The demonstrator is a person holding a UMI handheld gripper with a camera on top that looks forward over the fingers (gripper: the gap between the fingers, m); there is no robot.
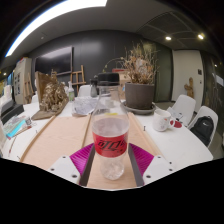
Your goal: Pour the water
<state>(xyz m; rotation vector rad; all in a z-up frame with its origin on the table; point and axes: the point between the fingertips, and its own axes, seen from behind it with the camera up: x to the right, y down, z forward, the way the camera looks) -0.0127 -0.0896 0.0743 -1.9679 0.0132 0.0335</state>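
**Bottle upright between my fingers, cup off to the right**

Bottle (110, 140) w/ red label stands dead centre btwn my two fingers, long axis vertical, cap up top. Pink pads (82, 155) sit close on both sides of the lower body, at abt label height. Looks like they press on it from both sides, so I call it clenched on the bottle, tho I can't tell if the base rests on the table (60, 140) or is just lifted; base is hidden by my own frame.

What the next move turns on: where the water goes. Likeliest target is the white cup (161, 121), which lies ahead and to the right of the bottle, well apart, beside the plant pot (139, 95). So my guess: carry right and fwd, then tip the bottle's top toward that side. The cap seems on still, can't be sure; if so, nothing pours till it's off.

Risk: clear plastic, slim, could slip or twist in pads when tilted.
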